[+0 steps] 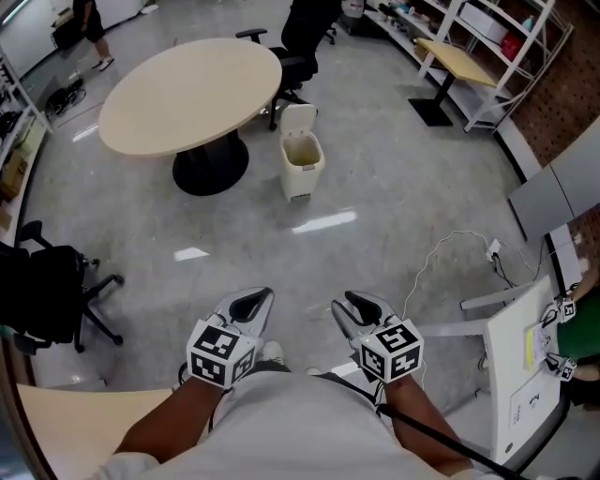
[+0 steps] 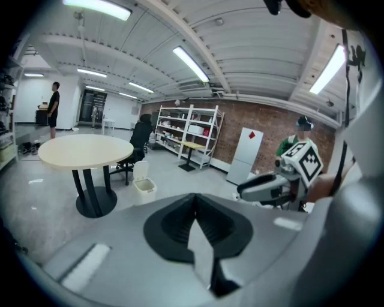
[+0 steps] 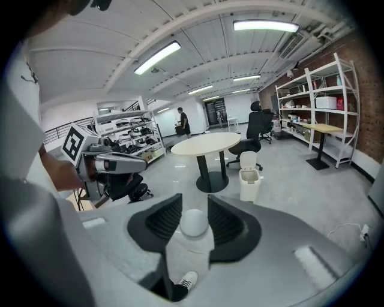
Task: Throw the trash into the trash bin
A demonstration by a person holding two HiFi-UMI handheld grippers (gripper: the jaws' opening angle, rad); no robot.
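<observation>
The white trash bin (image 1: 302, 161) stands with its lid up beside the round beige table (image 1: 192, 94), well ahead of both grippers. It also shows as the bin (image 2: 144, 189) and the bin (image 3: 249, 178) in the two gripper views. My right gripper (image 3: 194, 211) is shut on a small white round piece of trash (image 3: 194, 223), pads against both its sides. My left gripper (image 2: 193, 201) has its pads meeting at the tips, with nothing visible between them. In the head view the left gripper (image 1: 250, 304) and right gripper (image 1: 362, 309) are held side by side, low over the grey floor.
A black office chair (image 1: 56, 291) stands at the left and another (image 1: 295, 52) behind the table. A white cable (image 1: 450, 248) trails on the floor at the right near a white desk (image 1: 525, 366). Shelving (image 1: 497, 47) lines the far right wall. A person (image 1: 92, 28) stands far off.
</observation>
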